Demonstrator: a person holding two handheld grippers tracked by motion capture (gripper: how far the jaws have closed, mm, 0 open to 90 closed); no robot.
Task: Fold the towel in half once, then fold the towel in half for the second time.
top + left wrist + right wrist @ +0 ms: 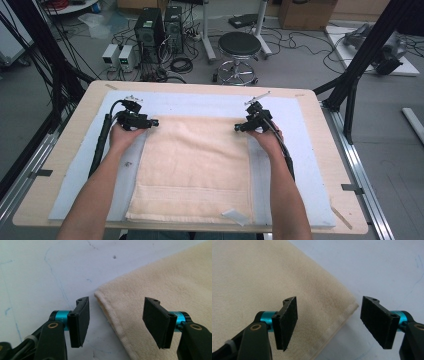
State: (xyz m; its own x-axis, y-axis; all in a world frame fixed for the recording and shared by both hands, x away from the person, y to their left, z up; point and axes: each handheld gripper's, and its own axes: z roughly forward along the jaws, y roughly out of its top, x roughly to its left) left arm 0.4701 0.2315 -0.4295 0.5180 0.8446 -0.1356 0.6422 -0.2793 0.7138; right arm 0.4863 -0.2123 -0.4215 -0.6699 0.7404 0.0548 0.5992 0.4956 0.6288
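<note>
Even, soft indoor light falls from overhead, bright on the pale table mat (305,150) and dimmer over the floor behind. Shadows are faint; the forearms cast only weak ones. The high view is slightly soft and grainy. In both gripper views the black jaws are close and a little blurred, while the cream towel (160,287) weave stays fairly sharp, without glare.

Overhead plus close claw-mounted cameras
</note>
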